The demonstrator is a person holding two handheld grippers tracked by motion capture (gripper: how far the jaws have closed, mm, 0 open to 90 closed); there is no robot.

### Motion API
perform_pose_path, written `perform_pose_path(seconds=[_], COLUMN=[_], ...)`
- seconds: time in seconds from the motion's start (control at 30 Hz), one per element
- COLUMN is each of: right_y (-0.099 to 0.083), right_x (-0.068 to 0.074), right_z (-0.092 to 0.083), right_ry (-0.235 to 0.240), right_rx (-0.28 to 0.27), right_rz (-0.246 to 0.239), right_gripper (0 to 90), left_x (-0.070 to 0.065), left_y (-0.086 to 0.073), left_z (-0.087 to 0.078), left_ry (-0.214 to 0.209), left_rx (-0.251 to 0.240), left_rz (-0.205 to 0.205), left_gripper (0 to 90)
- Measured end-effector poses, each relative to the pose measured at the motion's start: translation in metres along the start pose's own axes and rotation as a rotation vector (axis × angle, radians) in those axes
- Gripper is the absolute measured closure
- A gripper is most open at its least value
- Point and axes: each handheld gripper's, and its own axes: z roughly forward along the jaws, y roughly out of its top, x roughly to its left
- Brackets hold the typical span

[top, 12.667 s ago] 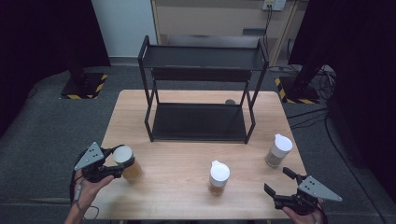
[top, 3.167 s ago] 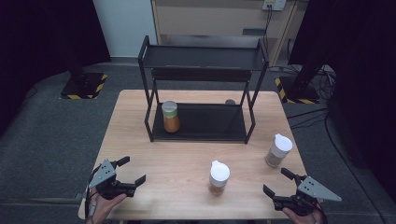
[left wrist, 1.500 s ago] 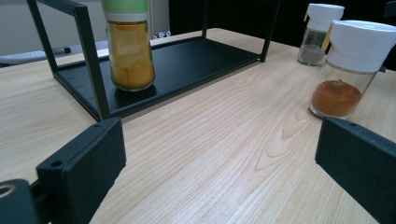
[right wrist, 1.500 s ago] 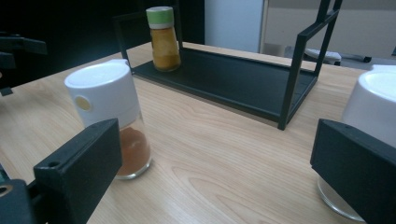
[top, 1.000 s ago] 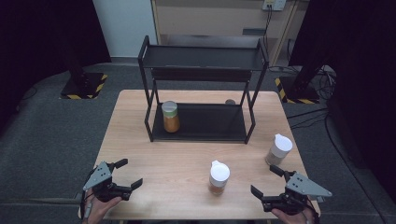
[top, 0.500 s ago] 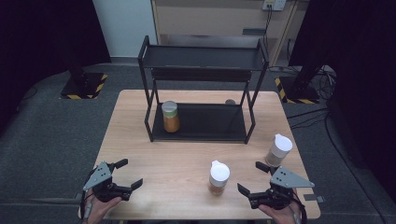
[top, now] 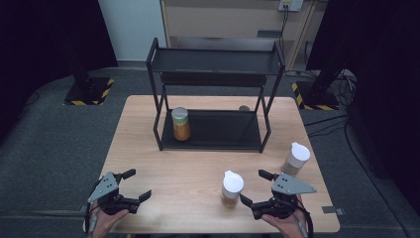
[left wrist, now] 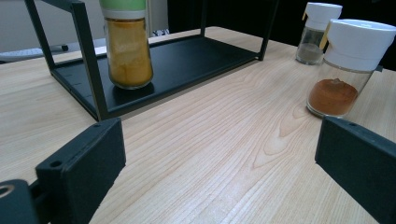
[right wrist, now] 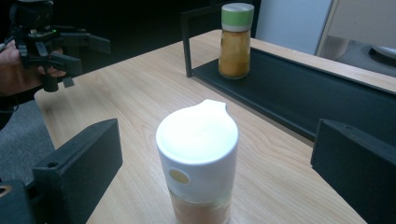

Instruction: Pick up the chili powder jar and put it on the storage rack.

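The white-capped jar (top: 232,189) stands upright on the table (top: 188,168), in the lower centre-right of the high view, its long axis vertical. It holds a reddish-brown powder, visible in the left gripper view at the right edge (left wrist: 348,65).

I read the right gripper (top: 253,190) as the working tool. In the high view it sits at the lower right, immediately right of the jar, with its jaws spread wide and holding nothing. In the right gripper view the jar (right wrist: 198,163) rises at the lower centre of the frame, directly between the two black jaws and apart from both. The jar lies straight ahead along the jaw axis, so I judge the coming move to be a short advance followed by closure on the glass body below the cap. The jaws meet the jar side-on, square to its vertical axis.

The left gripper (top: 130,186) rests at the lower left of the high view, well apart from the jar, released and empty. The right gripper is clearly the nearer one.

Beyond the jar, a second white-capped jar (top: 295,158) stands at the right edge of the table. A black two-tier rack (top: 213,99) occupies the upper centre; a green-capped jar (top: 180,123) of yellow powder stands upright at the left end of its lower shelf.
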Motion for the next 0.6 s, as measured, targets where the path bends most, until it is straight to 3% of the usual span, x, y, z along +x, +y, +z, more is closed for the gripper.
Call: perform_pose_path(seconds=[0.6], right_y=[-0.001], right_x=[0.004], right_z=[0.039], right_ry=[0.021], right_rx=[0.037], right_rz=[0.005], right_gripper=[5.0], left_x=[-0.001], left_y=[0.001], left_z=[0.0], left_ry=[-0.005], left_rx=[0.003], left_rz=[0.009], left_gripper=[0.6])
